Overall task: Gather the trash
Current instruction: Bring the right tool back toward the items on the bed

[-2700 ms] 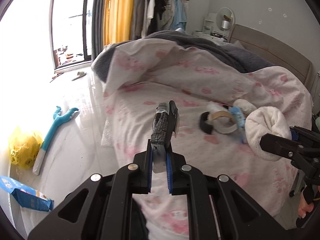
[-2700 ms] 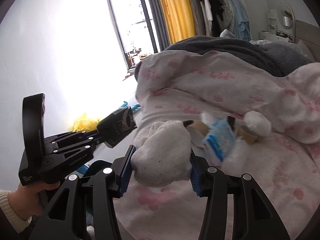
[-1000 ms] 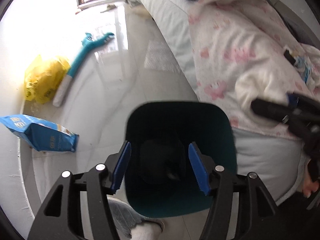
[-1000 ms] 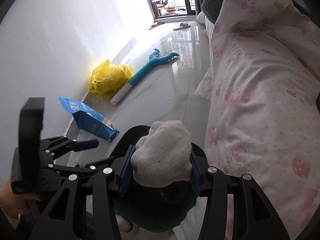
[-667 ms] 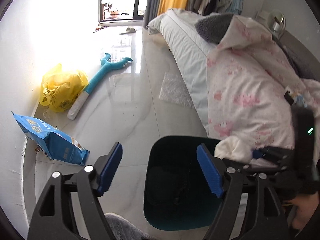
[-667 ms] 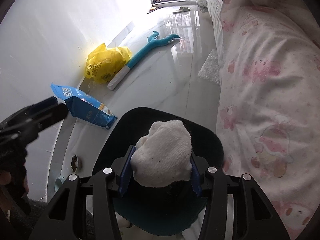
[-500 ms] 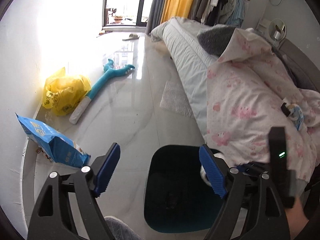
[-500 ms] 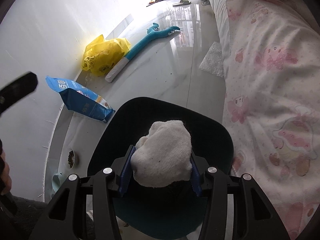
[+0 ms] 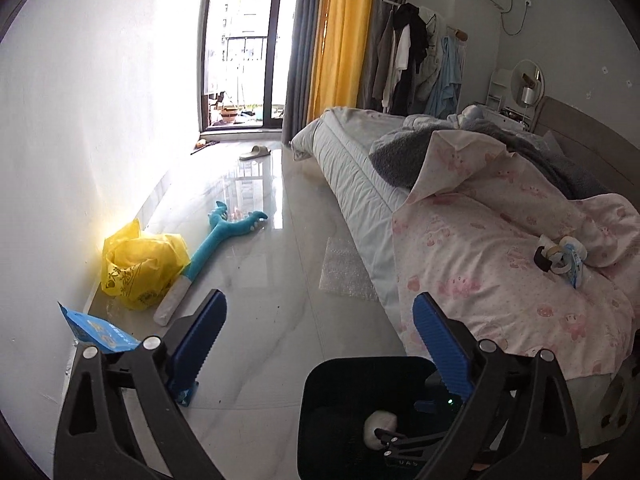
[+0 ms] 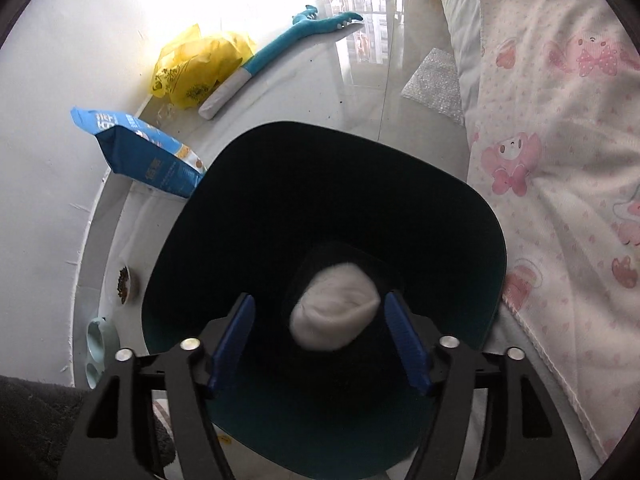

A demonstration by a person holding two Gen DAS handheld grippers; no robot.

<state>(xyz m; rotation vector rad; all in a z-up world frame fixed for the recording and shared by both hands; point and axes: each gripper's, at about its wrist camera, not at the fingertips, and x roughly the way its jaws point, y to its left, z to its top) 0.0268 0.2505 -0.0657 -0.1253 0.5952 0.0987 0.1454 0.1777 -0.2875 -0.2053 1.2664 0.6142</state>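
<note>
A glossy marble floor (image 10: 360,92) ran beside the bed (image 9: 500,264), and on it stood the dark teal bin (image 10: 486,240). The white sock ball (image 10: 334,310) was loose over the bin's dark inside, touching neither blue pad. The right gripper (image 10: 320,334) pointed down into the bin, its jaws just having opened, nothing gripped. The left gripper (image 9: 320,336) looked across the room, jaws just having spread wide and empty. A blue bag (image 10: 136,152), a yellow plastic bag (image 9: 140,268) and a teal plush toy (image 9: 218,244) lay along the wall. On the pink duvet, a tape roll (image 9: 550,262) sat among scraps.
</note>
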